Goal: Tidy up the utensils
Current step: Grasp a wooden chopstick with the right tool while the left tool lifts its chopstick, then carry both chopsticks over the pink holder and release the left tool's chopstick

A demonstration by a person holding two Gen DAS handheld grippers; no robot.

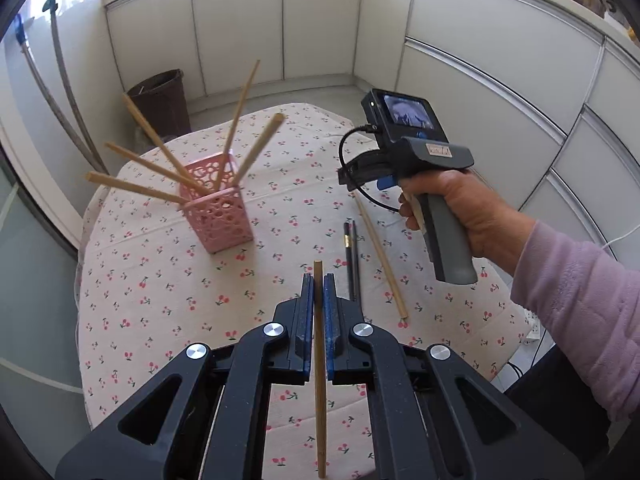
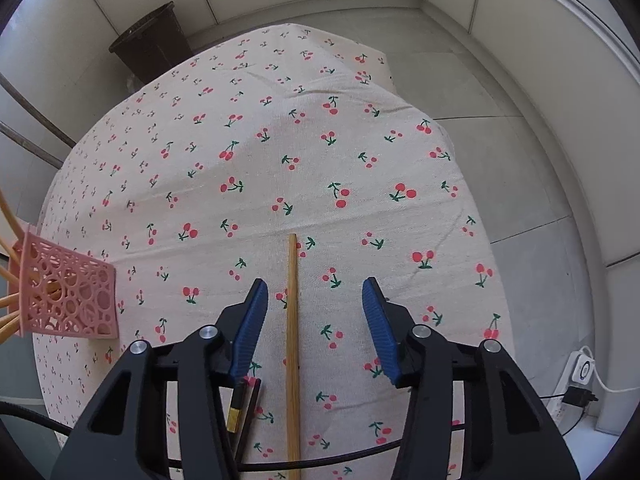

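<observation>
A pink perforated holder (image 1: 218,206) stands on the cherry-print tablecloth (image 1: 280,184) with several wooden chopsticks (image 1: 158,142) leaning out of it. My left gripper (image 1: 319,280) is shut on a wooden chopstick (image 1: 319,360), held above the table to the right of the holder. My right gripper (image 2: 316,292) is open and hovers over another wooden chopstick (image 2: 293,340) that lies on the cloth between its fingers. A pair of black chopsticks (image 1: 351,256) lies beside that one, partly hidden under the left finger in the right wrist view (image 2: 244,412). The holder is at the far left there (image 2: 66,300).
A dark bin (image 1: 162,100) stands on the floor beyond the table's far edge. White cabinets (image 1: 280,24) line the walls. A power strip with cables (image 2: 580,372) lies on the floor to the right of the table.
</observation>
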